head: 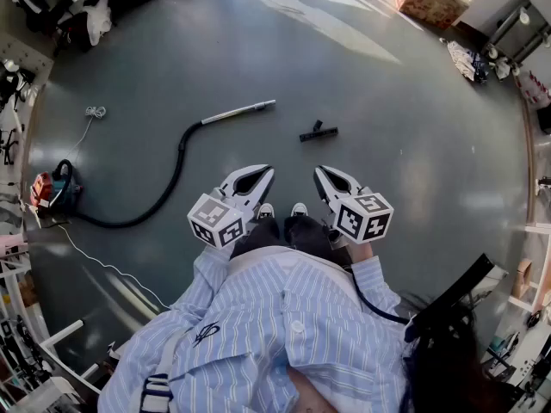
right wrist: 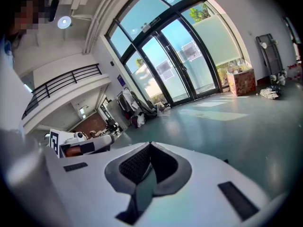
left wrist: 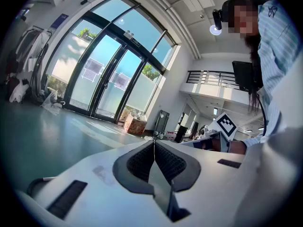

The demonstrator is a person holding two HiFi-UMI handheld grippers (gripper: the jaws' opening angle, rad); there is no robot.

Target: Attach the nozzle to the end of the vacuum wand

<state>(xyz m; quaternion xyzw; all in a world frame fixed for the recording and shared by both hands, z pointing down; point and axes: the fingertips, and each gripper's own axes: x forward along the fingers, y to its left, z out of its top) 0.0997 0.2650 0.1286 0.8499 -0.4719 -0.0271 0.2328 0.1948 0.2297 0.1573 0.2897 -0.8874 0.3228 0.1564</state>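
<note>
In the head view a silver vacuum wand (head: 238, 111) lies on the grey floor, joined to a black hose (head: 168, 183) that curves left to a small vacuum cleaner (head: 50, 189). A black nozzle (head: 318, 132) lies on the floor to the right of the wand's free end, apart from it. My left gripper (head: 269, 171) and right gripper (head: 318, 171) are held side by side above my shoes, well short of both parts. Both are shut and empty; the left gripper (left wrist: 154, 142) and the right gripper (right wrist: 150, 144) show their pads pressed together with nothing between them.
A white power cord (head: 86, 136) runs along the floor at the left. Clutter and racks line the left edge (head: 21, 84). A cardboard box (head: 428, 3) and shelving stand at the far right. Glass doors (left wrist: 109, 79) close off the room's far side.
</note>
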